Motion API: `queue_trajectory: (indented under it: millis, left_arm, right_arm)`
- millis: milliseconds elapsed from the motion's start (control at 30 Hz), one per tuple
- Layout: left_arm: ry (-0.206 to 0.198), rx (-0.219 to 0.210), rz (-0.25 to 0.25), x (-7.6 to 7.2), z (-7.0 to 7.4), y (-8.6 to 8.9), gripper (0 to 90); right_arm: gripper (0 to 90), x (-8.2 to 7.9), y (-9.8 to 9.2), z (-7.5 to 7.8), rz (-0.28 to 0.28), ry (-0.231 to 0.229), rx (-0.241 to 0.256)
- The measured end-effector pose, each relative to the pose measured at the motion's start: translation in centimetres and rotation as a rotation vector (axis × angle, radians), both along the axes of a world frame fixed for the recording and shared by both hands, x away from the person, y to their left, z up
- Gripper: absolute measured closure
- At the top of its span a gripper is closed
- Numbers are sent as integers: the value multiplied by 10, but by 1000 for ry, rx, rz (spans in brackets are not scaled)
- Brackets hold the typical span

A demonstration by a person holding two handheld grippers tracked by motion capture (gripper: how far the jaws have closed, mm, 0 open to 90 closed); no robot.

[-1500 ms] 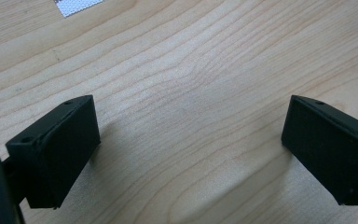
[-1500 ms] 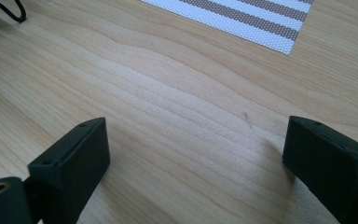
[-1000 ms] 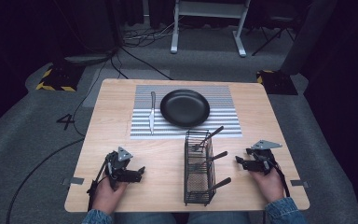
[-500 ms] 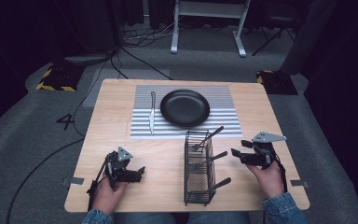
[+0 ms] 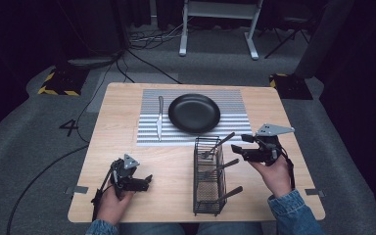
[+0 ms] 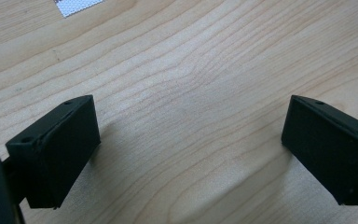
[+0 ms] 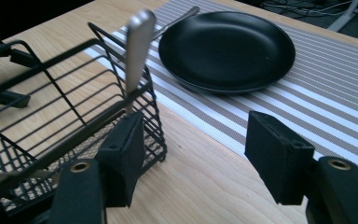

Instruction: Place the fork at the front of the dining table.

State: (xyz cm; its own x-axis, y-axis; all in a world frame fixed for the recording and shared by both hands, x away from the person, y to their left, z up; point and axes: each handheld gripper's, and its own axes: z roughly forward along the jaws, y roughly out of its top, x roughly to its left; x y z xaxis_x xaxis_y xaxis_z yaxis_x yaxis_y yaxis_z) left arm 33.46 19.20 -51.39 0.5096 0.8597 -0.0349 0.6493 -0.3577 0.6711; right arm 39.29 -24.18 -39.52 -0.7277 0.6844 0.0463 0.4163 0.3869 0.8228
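A light wooden worktop is carrying a striped placemat lying against its far edge and a black wire basket standing near its near edge, right of the middle.

Black plate and knife on striped placemat.
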Motion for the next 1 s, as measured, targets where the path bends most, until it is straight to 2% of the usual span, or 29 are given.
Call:
queue_trajectory:
  millis: [333, 600, 800, 1000]
  left_arm:
    - [0, 0, 0, 0, 0, 0, 44]
    - [0, 0, 0, 0, 0, 0, 44]
    - [0, 1, 0, 0, 0, 0, 43]
    - [0, 0, -1, 0, 0, 0, 44]
  right_arm:
    - [425, -1, 16, 7, 60, 16, 27]
    - [570, 5, 28, 5, 95, 47, 39]
    - [661, 9, 32, 2, 99, 62, 49]
    - [776, 9, 33, 3, 92, 56, 59]
